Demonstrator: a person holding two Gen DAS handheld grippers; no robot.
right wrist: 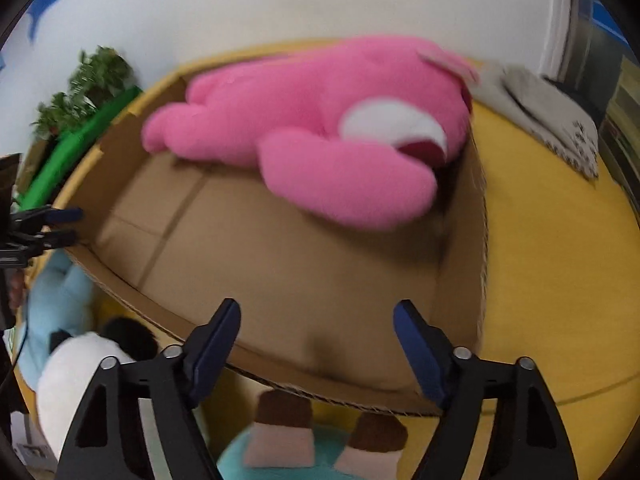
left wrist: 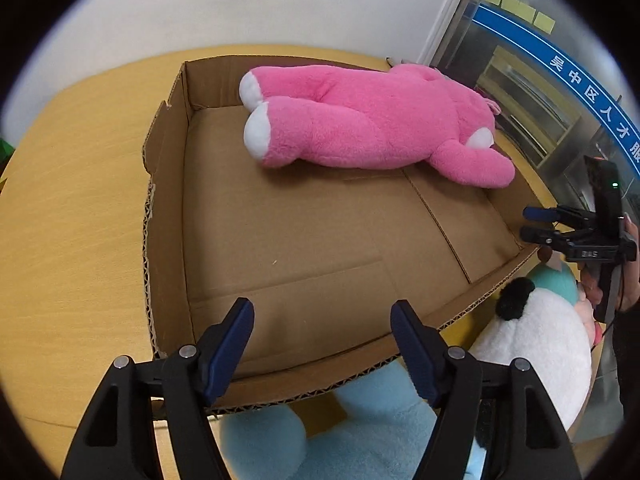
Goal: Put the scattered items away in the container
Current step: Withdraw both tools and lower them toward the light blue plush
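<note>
A big pink plush bear (left wrist: 360,120) lies on its side along the far wall of an open cardboard box (left wrist: 168,208). My left gripper (left wrist: 322,308) hangs open over the box's near edge, nothing between its fingers. Below it, outside the box, lies a light blue plush (left wrist: 360,436), with a white panda plush (left wrist: 536,344) to its right. My right gripper (right wrist: 318,320) is open and empty over the near edge of the box (right wrist: 460,248), with the pink bear (right wrist: 320,128) ahead. A teal plush with brown feet (right wrist: 320,440) lies under it. Each gripper shows in the other's view: right gripper (left wrist: 528,223), left gripper (right wrist: 74,225).
The box stands on a yellow wooden table (left wrist: 72,200). A green plant (right wrist: 88,88) is at the back left and a grey cloth item (right wrist: 552,120) at the back right. A glass door with a blue banner (left wrist: 560,80) is behind. A hand (left wrist: 630,280) holds the right gripper.
</note>
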